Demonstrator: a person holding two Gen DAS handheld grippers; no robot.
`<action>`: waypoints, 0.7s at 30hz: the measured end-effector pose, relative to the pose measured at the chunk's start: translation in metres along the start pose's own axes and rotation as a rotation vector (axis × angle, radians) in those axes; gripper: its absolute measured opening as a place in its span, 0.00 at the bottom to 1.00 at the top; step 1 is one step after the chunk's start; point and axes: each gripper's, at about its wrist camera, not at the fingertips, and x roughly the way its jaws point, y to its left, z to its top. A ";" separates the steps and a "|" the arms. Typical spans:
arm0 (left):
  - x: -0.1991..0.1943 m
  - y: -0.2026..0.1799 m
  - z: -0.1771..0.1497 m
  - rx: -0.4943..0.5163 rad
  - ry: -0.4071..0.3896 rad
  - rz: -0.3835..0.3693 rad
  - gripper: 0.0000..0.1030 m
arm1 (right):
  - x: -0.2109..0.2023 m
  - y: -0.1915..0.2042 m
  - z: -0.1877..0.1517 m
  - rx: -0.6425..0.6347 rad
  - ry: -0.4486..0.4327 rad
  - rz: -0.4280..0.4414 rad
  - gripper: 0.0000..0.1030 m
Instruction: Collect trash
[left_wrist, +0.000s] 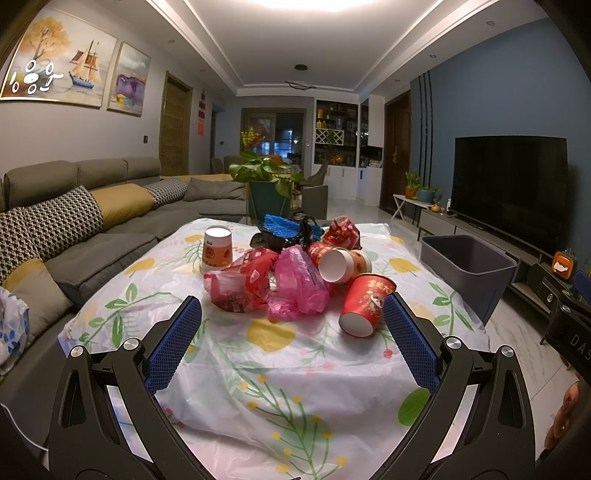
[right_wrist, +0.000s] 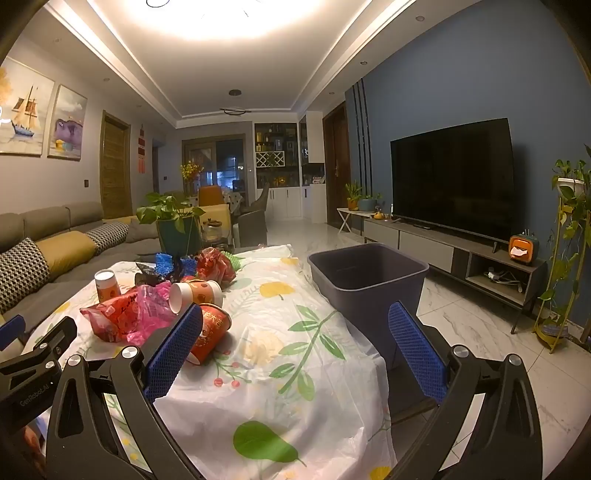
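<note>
A heap of trash lies mid-table on a floral cloth (left_wrist: 280, 373): a red paper cup (left_wrist: 364, 306) on its side nearest me, a white-and-orange cup (left_wrist: 341, 265) tipped over, a pink plastic bag (left_wrist: 301, 284), red wrappers (left_wrist: 240, 286), an upright orange cup (left_wrist: 217, 246) and blue foam netting (left_wrist: 284, 226). My left gripper (left_wrist: 291, 310) hovers open just short of the heap, its right finger beside the red cup. My right gripper (right_wrist: 295, 317) is open too, over the table's right part, with the red cup (right_wrist: 210, 334) behind its left finger. A grey bin (right_wrist: 367, 275) stands off the table's right edge.
A grey sofa (left_wrist: 92, 236) with cushions runs along the left. A potted plant (left_wrist: 267, 184) stands beyond the table. The TV (right_wrist: 452, 177) on a low console (right_wrist: 461, 254) lines the right wall, with marble floor between. A plant stand (right_wrist: 565, 258) is far right.
</note>
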 end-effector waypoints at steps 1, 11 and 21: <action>0.000 0.000 0.000 0.000 0.000 0.000 0.94 | 0.000 0.000 0.000 0.001 0.000 0.000 0.95; 0.000 0.000 0.000 0.001 -0.001 0.000 0.94 | -0.001 -0.001 0.000 0.002 0.000 0.000 0.95; -0.001 -0.001 -0.001 0.000 -0.002 -0.003 0.94 | 0.000 0.000 -0.001 0.002 -0.001 0.001 0.95</action>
